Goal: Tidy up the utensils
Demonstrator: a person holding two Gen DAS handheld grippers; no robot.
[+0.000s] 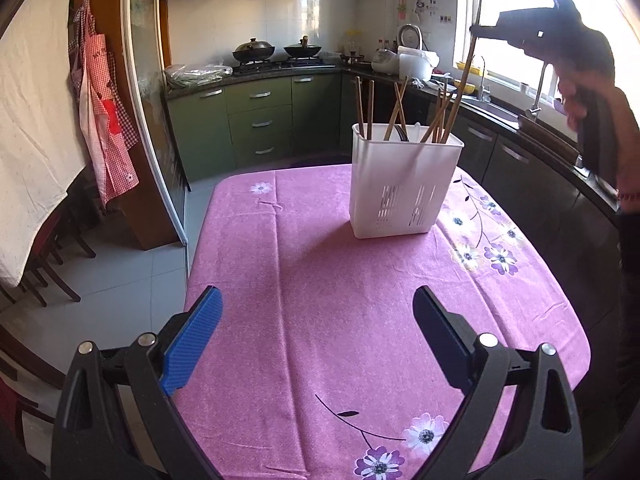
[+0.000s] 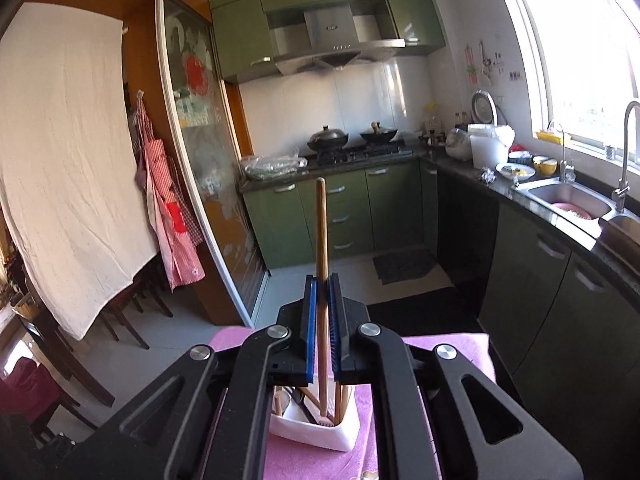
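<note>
A white slotted utensil holder (image 1: 404,184) stands on the pink flowered tablecloth (image 1: 312,248), with several wooden chopsticks leaning in it. My left gripper (image 1: 318,296) hovers open over the near part of the table, nothing between its blue pads. High at the upper right, my right gripper (image 1: 476,29) is shut on one wooden chopstick (image 1: 469,66), whose lower end slants down to the holder's rim. In the right wrist view the right gripper (image 2: 323,280) pinches that upright chopstick (image 2: 321,232) directly above the holder (image 2: 344,436).
A person's arm (image 1: 624,132) reaches in along the right side. Green cabinets, a stove with two woks (image 1: 276,50) and a counter with a sink (image 2: 568,200) line the back and right. Dark chairs (image 1: 52,264) and a white cloth stand at the left.
</note>
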